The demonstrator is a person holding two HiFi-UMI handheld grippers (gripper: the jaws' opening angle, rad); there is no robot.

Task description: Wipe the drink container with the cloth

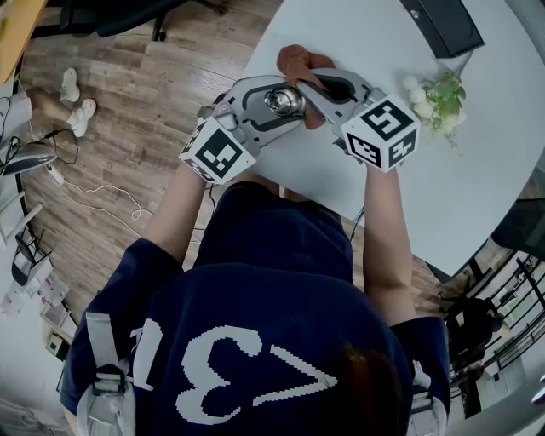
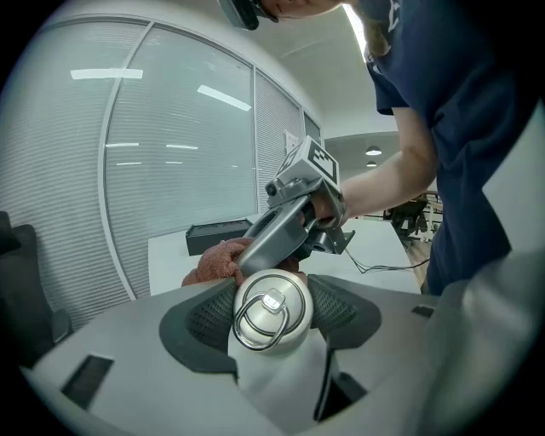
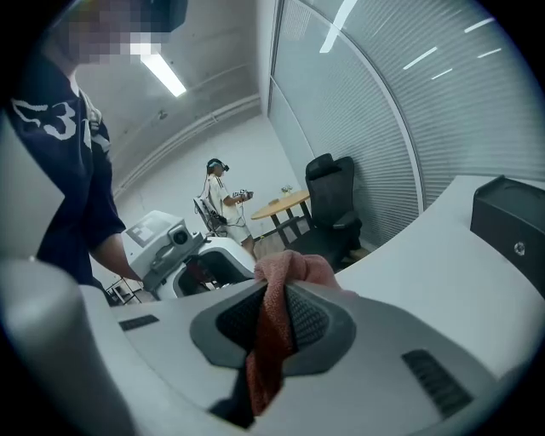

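Note:
A steel drink container (image 1: 283, 101) with a ring on its lid (image 2: 271, 308) sits clamped between the pads of my left gripper (image 1: 274, 104), held above the table's near edge. My right gripper (image 1: 317, 85) is shut on a rust-red cloth (image 1: 300, 61), which hangs pinched between its pads (image 3: 271, 328) in the right gripper view. The cloth bunches just beyond the container, right next to it; whether they touch I cannot tell. The right gripper (image 2: 285, 234) crosses just behind the container's lid in the left gripper view. The container's body is hidden by the left jaws.
The white table (image 1: 477, 162) holds a small green plant (image 1: 440, 95) at the right and a black box (image 1: 443, 24) at the far edge. Wooden floor with a cable (image 1: 111, 192) and slippers (image 1: 75, 102) lies left. An office chair (image 3: 336, 204) and a person (image 3: 223, 200) stand farther off.

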